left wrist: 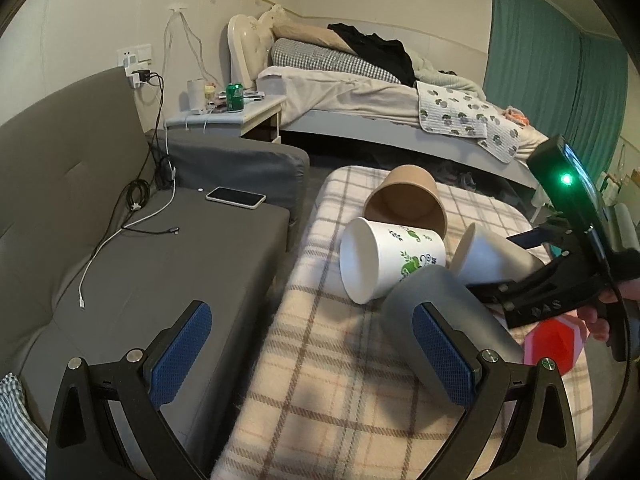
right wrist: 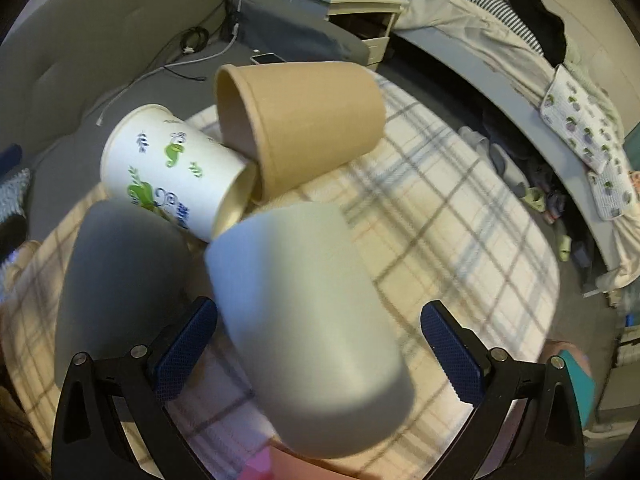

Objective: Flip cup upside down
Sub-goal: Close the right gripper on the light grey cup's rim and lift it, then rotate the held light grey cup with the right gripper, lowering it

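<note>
Several cups lie on their sides on a plaid blanket (left wrist: 320, 380). A brown paper cup (left wrist: 408, 200) lies farthest, also in the right wrist view (right wrist: 312, 120). A white cup with green print (left wrist: 384, 256) lies in front of it (right wrist: 168, 172). A pale grey cup (left wrist: 492, 256) lies between the open fingers of my right gripper (right wrist: 320, 344), not gripped (right wrist: 312, 312). A darker grey cup (left wrist: 436, 320) lies beside it (right wrist: 120, 288), touching my open left gripper's (left wrist: 316, 356) right finger (left wrist: 444, 356).
A grey sofa (left wrist: 160, 264) with a phone (left wrist: 236, 197) and cables is left of the blanket. A red and pink object (left wrist: 556, 340) lies by the right gripper. A bedside table (left wrist: 240, 114) and a bed (left wrist: 380, 96) stand behind.
</note>
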`<state>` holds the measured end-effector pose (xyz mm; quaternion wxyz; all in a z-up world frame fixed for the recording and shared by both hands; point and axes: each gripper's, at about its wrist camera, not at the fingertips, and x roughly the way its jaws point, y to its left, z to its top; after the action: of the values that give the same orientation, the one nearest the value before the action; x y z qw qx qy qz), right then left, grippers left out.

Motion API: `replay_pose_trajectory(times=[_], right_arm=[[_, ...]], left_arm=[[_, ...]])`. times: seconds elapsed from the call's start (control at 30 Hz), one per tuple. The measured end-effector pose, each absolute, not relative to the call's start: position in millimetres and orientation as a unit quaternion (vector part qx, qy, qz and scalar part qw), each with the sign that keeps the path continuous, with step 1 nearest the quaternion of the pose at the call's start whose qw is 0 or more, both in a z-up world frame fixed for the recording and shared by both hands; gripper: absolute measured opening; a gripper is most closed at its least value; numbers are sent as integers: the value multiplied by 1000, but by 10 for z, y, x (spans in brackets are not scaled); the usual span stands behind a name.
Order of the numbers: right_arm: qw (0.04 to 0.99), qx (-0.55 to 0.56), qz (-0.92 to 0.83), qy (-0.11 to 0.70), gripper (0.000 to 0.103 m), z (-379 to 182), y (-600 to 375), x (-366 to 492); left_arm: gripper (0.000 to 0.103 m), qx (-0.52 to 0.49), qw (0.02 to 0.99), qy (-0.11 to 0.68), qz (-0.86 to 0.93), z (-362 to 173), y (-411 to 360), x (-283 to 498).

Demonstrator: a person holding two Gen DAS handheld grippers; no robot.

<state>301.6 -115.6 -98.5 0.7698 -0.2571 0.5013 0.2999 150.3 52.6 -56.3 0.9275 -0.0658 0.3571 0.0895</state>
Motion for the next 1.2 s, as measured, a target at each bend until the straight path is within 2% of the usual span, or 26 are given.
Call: replay_pose_trajectory(times=[0.03, 0.07, 0.3, 0.57, 0.73, 0.97, 1.2], right_arm=[[770, -257, 299, 502, 84, -977, -1155, 3012], [771, -258, 295, 502, 82, -971, -1147, 3015], [804, -247, 277, 464, 76, -521, -1253, 2708], [834, -219, 254, 437, 74, 488, -1503, 2072], [848, -198, 235, 431, 74, 859, -1611, 1394], [834, -114, 241, 483, 74, 648, -1641, 414], [795, -11, 244, 555, 73, -175, -1478, 119]], left_arm=[[103, -65, 928, 357, 89, -548, 517, 1495], [103, -64, 929, 355, 89, -518, 504, 1483], [103, -74, 938, 331, 75, -227, 355, 1301], [103, -74, 951, 293, 60, 409, 205, 834], [103, -65, 959, 268, 62, 678, 238, 452], [103, -47, 960, 266, 75, 708, 381, 98], [103, -60, 951, 289, 92, 488, 511, 105]])
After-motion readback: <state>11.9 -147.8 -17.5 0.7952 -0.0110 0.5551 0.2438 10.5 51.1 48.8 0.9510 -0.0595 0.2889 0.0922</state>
